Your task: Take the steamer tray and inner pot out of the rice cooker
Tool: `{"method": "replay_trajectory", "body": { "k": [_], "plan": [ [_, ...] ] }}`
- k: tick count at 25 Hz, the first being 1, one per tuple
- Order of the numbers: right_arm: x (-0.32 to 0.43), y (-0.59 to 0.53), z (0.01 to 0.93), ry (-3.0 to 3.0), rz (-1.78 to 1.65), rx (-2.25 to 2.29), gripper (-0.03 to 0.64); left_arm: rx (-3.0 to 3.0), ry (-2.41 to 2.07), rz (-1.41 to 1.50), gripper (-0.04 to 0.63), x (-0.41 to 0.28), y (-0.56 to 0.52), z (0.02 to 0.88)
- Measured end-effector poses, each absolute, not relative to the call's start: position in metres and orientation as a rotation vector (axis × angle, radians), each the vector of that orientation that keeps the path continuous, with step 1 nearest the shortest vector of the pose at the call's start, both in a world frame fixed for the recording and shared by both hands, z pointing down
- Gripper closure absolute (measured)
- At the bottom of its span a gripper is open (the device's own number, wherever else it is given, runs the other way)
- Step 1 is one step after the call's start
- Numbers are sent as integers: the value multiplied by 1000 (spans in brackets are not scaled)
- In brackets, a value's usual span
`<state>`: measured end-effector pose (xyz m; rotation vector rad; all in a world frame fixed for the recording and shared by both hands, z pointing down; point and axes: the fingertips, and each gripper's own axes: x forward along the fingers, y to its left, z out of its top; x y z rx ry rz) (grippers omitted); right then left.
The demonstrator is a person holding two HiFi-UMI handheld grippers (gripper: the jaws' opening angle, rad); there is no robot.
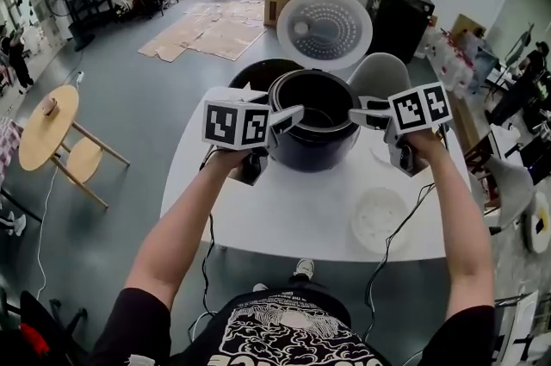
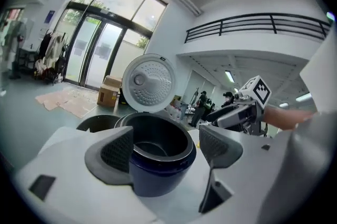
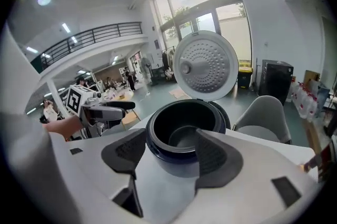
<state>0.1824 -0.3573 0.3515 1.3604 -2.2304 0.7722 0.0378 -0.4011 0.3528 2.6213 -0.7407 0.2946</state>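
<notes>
Inner pot [image 1: 312, 108] sits inside the rice cooker [image 1: 314, 151], lid [image 1: 325, 27] up, on the white table [image 1: 275, 209]. Steamer tray [image 1: 380, 218] lies on the table, front right, apart from the cooker. Left gripper [image 1: 284, 123] and right gripper [image 1: 366, 114] flank the cooker rim, jaws wide on both, gripping nothing.
</notes>
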Motion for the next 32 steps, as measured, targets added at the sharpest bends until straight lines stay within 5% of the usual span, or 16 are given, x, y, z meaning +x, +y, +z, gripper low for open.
{"method": "replay_trajectory", "body": {
  "k": [32],
  "plan": [
    [315, -526, 422, -2320, 1351, 1074, 344, 1915, -411, 70, 219, 119, -579, 397]
  ]
}}
